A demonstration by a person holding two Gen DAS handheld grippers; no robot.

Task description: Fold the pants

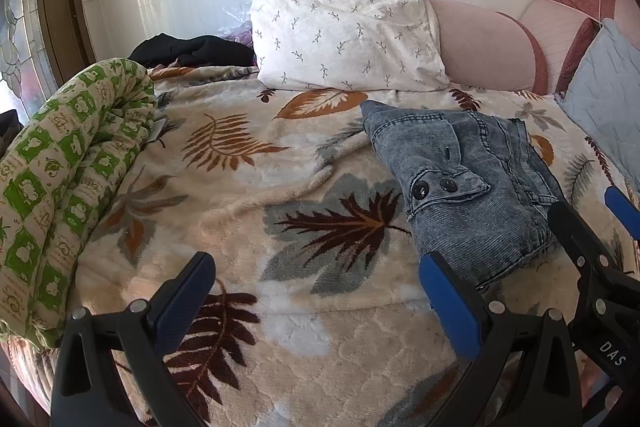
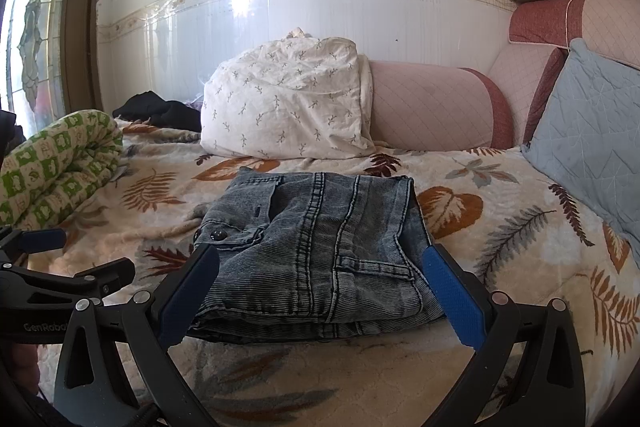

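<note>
While both tongs stand spread wide and empty, one pair of pants [image 2: 316, 255] lies folded into a thick square bundle of ribbed, faded blue denim on the bed's plush leaf-print blanket [image 1: 248, 195]; it sits between the fingers of the right tongs [image 2: 320, 291] and just right of the left tongs [image 1: 316, 303]. Two dark round buttons [image 1: 434, 187] show on its flap. Beyond the tongs rest one crumpled white pillow [image 2: 288, 103], one quilted blue cushion [image 2: 596, 131] and one rolled green-checked quilt [image 1: 68, 179]
</note>
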